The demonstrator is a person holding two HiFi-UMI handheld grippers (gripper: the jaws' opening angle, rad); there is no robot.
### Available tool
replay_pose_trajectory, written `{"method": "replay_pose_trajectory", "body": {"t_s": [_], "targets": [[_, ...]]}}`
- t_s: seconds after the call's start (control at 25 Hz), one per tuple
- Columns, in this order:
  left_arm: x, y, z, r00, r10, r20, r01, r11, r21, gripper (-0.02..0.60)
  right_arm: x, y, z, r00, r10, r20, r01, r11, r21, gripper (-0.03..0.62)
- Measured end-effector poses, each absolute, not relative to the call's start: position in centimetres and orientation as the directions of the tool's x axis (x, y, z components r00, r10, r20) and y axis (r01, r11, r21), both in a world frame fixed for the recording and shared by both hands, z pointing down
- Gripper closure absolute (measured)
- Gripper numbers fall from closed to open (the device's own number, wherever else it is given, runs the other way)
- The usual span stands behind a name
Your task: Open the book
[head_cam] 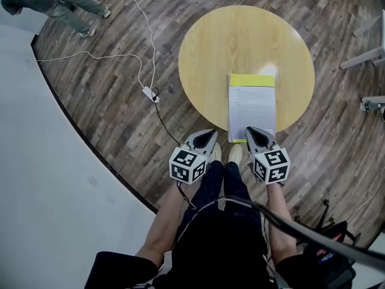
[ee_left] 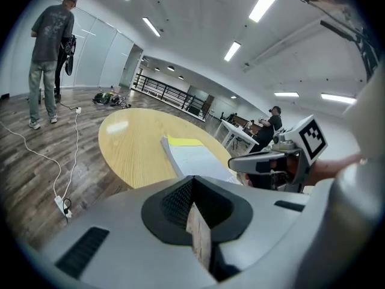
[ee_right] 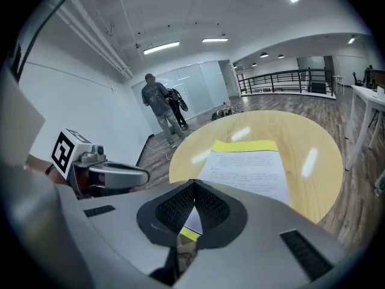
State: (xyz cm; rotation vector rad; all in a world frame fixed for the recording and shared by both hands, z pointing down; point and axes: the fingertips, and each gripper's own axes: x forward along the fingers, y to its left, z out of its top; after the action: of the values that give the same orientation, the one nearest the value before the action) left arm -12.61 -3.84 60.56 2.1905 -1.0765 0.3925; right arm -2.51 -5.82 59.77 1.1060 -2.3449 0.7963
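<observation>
A book (head_cam: 251,104) with a white printed top sheet and a yellow cover lies closed on the near right part of a round wooden table (head_cam: 240,41). My left gripper (head_cam: 212,135) hangs shut just off the table's near edge, left of the book. My right gripper (head_cam: 251,130) is shut too, its tip over the book's near edge; I cannot tell whether it touches. In the left gripper view the book (ee_left: 195,158) lies ahead, with the right gripper (ee_left: 240,161) beside it. The right gripper view has the book (ee_right: 246,167) straight ahead past my shut right gripper (ee_right: 194,184).
A white cable and power strip (head_cam: 148,93) lie on the wood floor left of the table. A person (head_cam: 54,2) stands at the far left. A white desk leg (head_cam: 367,56) is at the right. My own shoes (head_cam: 234,154) are under the table's near edge.
</observation>
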Motion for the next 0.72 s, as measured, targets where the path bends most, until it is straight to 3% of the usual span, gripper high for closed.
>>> {"method": "replay_pose_trajectory", "body": {"t_s": [0.2,0.24,0.36,0.72], "targets": [[-13.4,-3.2,60.5,0.612,-0.598,0.517,-0.79,-0.43,0.438,0.586,-4.6,-4.6,61.0,-0.609,-0.493,0.621,-0.78,0.515,-0.356,0.591],[-13.5,-3.2,60.5,0.613,-0.598,0.516,-0.789,-0.431,0.438,0.586,-5.0,-4.5,61.4,-0.606,-0.481,0.634,-0.783,0.5,-0.369,0.429],[-14.0,-3.3,60.5,0.611,-0.602,0.515,-0.79,-0.426,0.441,0.586,-5.8,-4.3,63.2,-0.549,-0.444,0.708,-0.817,0.465,-0.342,0.352],[-16.0,-3.6,61.9,0.599,-0.602,0.527,-0.798,-0.395,0.455,0.586,-7.1,-3.5,66.4,-0.471,-0.384,0.794,-0.846,0.452,-0.283,0.352]]}}
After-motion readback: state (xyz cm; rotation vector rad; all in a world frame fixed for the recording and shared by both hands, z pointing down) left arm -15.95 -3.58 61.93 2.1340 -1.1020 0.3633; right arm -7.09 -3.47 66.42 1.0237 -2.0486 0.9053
